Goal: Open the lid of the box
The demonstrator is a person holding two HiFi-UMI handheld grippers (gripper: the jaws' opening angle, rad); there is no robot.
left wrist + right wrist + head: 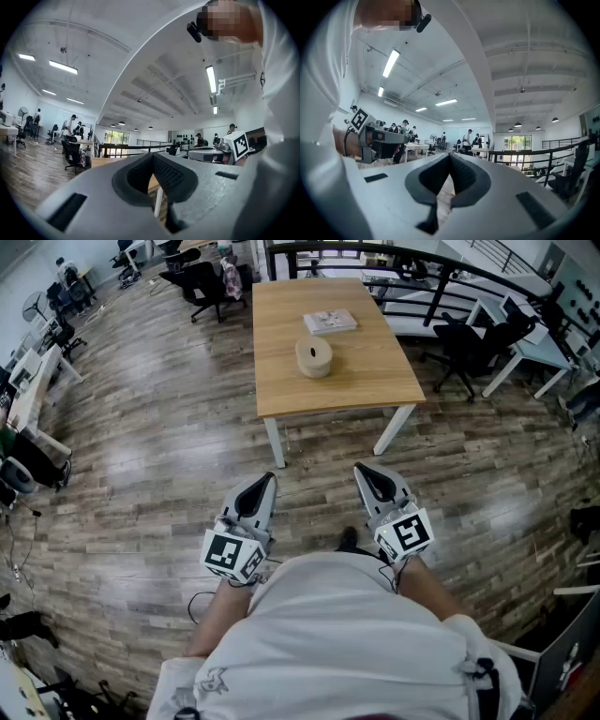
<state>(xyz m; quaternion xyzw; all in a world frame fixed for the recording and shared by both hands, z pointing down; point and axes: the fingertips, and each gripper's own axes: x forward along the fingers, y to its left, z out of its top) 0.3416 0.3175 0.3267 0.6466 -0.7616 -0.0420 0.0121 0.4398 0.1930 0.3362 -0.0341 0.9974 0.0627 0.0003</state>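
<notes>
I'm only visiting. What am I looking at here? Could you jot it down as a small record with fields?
Place: open office, wood floor
Table: wooden, white legs
On it: round box, its lid apparently on; flat white object beyond it
Left gripper: shut, empty
Right gripper: shut, empty
Position: both grippers well short of the table
Progress: box untouched

My head camera looks steeply down over my left tongs [266, 480] and right tongs [362, 471], tabletop [347, 381] well ahead. Each tongs camera faces level forward, glimpsing the other.
</notes>
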